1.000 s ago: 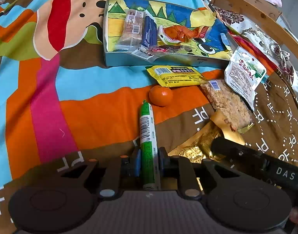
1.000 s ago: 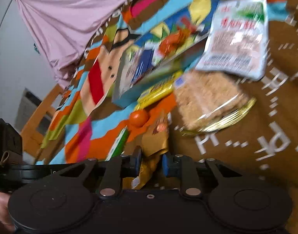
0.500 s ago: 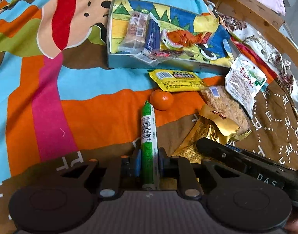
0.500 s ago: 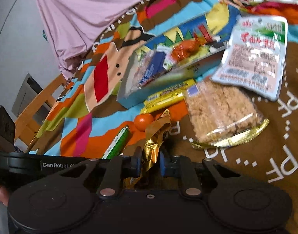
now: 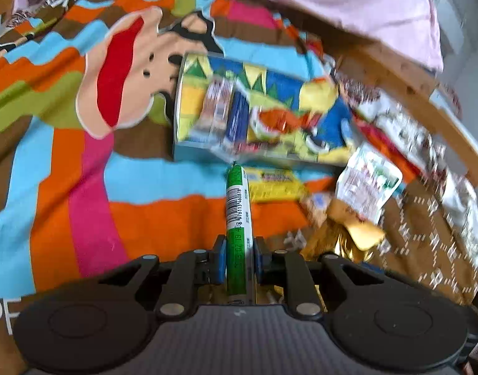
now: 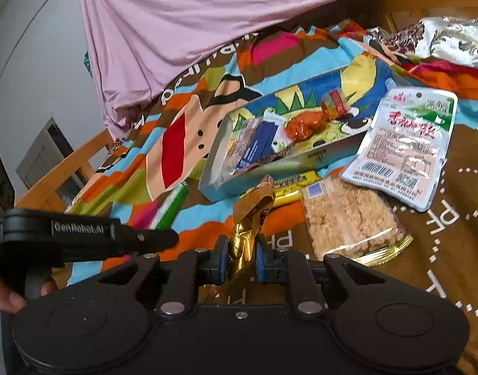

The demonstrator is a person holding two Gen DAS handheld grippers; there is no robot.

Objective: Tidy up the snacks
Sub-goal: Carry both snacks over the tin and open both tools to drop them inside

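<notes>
The left gripper (image 5: 238, 262) clamps a green snack stick (image 5: 237, 218) pointing to 12 o'clock, its tip just short of the cartoon-printed tray (image 5: 189, 156). The right gripper (image 6: 242, 259) pinches a crumpled gold wrapper (image 6: 251, 215); at 1 o'clock lie a crumbly rice bar (image 6: 345, 218) and a white pouch (image 6: 404, 147) on the patterned blanket (image 6: 201, 215).

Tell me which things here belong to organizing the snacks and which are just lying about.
Part of the job:
green stick-shaped snack tube in the left gripper
crinkled gold foil packet in the right gripper
colourful cartoon-printed box
yellow flat snack bar
white plastic pouch

Lying about:
pink cloth
wooden chair
</notes>
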